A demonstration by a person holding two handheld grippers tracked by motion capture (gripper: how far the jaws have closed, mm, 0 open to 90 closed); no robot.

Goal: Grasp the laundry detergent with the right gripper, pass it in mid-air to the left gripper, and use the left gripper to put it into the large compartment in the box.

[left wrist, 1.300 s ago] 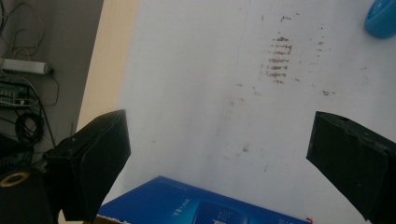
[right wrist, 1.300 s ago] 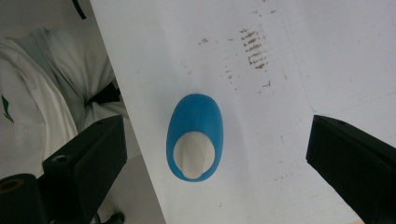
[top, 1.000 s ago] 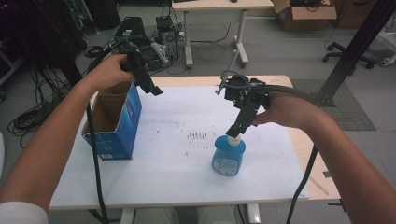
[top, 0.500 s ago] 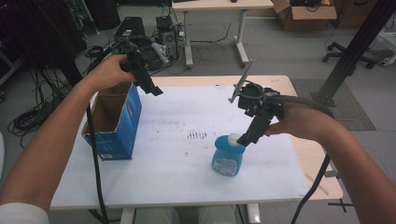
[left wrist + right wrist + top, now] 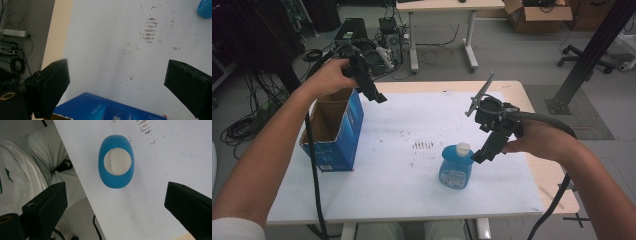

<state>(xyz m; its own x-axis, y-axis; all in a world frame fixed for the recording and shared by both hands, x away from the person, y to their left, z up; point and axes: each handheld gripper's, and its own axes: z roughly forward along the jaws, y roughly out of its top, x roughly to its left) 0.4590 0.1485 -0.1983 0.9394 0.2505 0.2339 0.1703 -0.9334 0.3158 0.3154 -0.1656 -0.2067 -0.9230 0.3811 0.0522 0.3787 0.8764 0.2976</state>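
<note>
My right jaws: spread wide on the right gripper, nothing between them; the right gripper view looks straight down on the blue bottle from above.
Why held so: I judge the spread is kept so the jaws can come down either side of the bottle's body or neck; they are near its cap but not touching it.
My left jaws: also released and empty on the left gripper, hanging above the far corner of the blue box.
Why held there: parked out of the bottle's way, I think, close to the box should it need steadying.
Blue bottle: upright on the white table, toward my side, just beside my right jaws, its white cap uppermost.
Blue box: open-topped cardboard, standing at the table's left part, well apart from the bottle; its blue side shows low in the left gripper view.
Between them: a patch of brown smudges on the table top.
Likely step: lining up to grip the bottle.
</note>
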